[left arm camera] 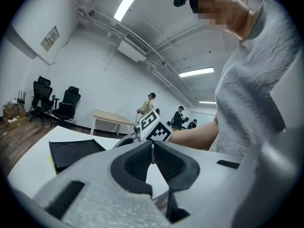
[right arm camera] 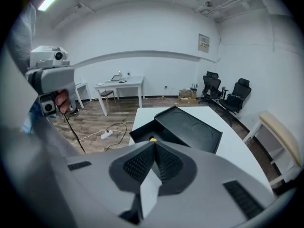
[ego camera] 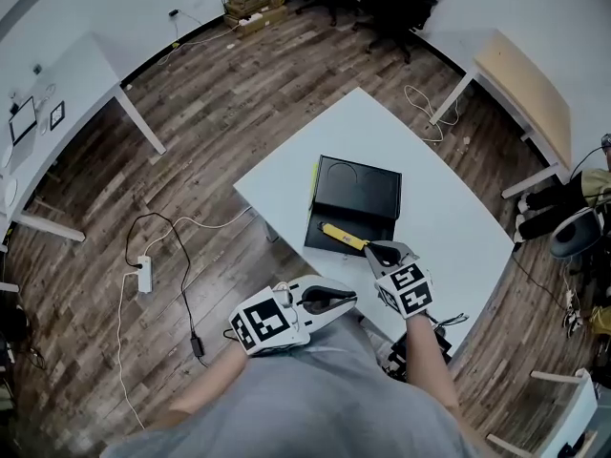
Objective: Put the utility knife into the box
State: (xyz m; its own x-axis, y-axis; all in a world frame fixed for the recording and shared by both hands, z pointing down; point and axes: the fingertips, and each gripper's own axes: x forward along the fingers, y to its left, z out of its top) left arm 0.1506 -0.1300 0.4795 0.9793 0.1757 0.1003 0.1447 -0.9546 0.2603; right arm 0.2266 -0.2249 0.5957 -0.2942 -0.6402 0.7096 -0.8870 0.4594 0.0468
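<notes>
Over the near half of the open black box (ego camera: 368, 194) on the white desk (ego camera: 449, 227), our right tongs (ego camera: 380, 253) grasp the yellow utility knife (ego camera: 344, 236). Our left tongs (ego camera: 332, 301) are clenched on nothing, close to our body.

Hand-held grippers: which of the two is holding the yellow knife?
The right hand-held gripper: its jaws pinch one end of the knife over the box. The left hand-held gripper is shut and empty.

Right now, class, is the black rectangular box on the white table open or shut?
Open: the black rectangular box shows its hollow, its lid folded back.
</notes>
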